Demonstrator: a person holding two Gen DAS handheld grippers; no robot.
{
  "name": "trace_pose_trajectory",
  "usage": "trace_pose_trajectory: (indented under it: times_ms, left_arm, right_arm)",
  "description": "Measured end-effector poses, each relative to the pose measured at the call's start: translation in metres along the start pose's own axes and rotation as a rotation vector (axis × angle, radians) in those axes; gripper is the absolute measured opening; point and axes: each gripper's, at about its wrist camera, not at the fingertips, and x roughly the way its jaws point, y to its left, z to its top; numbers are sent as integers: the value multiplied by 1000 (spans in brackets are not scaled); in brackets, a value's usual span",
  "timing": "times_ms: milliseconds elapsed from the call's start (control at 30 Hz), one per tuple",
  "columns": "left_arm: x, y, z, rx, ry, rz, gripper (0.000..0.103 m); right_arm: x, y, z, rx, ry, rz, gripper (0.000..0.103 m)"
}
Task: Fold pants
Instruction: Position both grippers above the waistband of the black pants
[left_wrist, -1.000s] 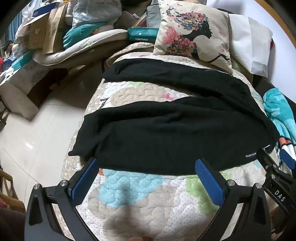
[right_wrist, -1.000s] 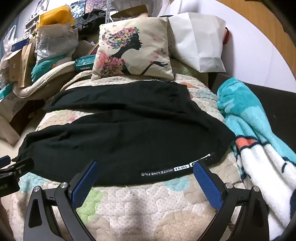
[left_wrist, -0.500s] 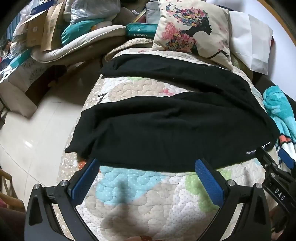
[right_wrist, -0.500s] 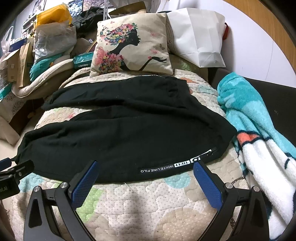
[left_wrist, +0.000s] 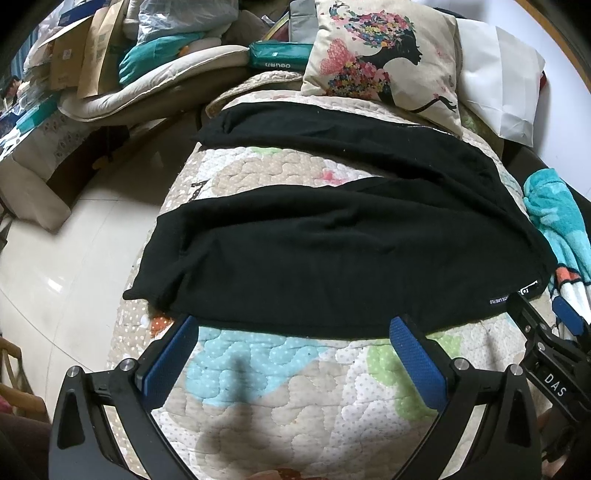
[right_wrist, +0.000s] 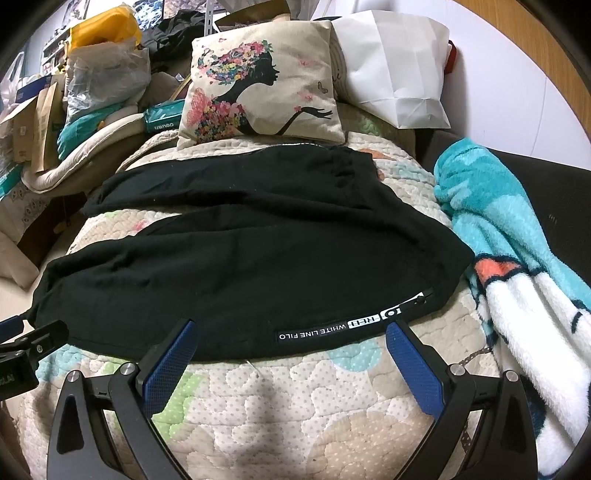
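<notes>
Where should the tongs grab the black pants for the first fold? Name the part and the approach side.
Grip the black pants along the near leg's long edge, coming in low from the quilt side. Right tongs take it by the white printed label, left tongs nearer the cuff. That edge lies flat and exposed, and both tongs are open before it.

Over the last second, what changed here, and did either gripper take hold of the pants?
Both grippers eased forward: the left gripper and right gripper now have their fingertips at the near edge of the black pants. Both stay open and grip nothing. The pants lie spread on the quilt as before, legs apart.
</notes>
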Motion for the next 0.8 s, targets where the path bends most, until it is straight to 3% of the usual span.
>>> trace_pose_trajectory:
  times_ms: [800]
  left_arm:
    - [4,-5,-1,8,18,2,103]
  right_arm:
    - [1,1,0,0,5,0,103]
